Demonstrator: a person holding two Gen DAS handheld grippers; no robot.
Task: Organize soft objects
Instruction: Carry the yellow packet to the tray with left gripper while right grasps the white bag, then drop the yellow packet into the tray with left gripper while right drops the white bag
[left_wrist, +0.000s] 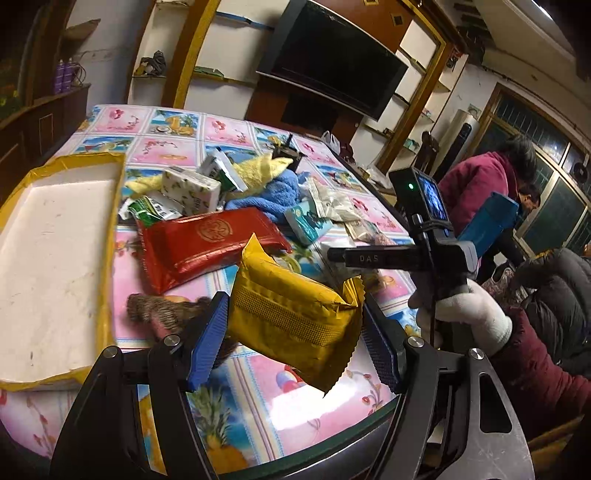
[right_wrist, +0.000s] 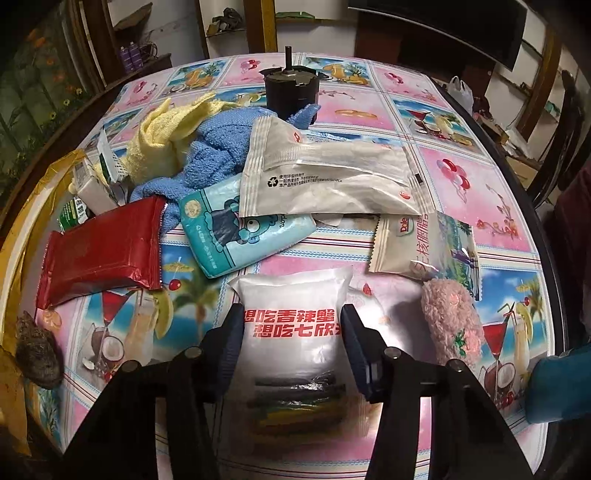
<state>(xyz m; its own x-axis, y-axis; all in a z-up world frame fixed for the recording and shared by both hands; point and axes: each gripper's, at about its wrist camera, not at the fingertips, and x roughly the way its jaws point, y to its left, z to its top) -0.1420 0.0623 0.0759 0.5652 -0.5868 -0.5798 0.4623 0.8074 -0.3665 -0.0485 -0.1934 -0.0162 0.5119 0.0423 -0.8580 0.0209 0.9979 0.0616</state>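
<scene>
The room is dim, and the light from above makes a white glare on the shiny worktop (left_wrist: 295, 402). Both pictures bend strongly at the edges, with dark corners. Near the right fingers (right_wrist: 354, 332) the white packet (right_wrist: 295, 295) is a little overexposed and blurred.

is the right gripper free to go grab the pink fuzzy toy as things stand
Probably not yet. The right gripper is closed on the white packet with red lettering, so it is occupied. The pink fuzzy toy lies uncovered just beside it; otherwise the way is free.
</scene>
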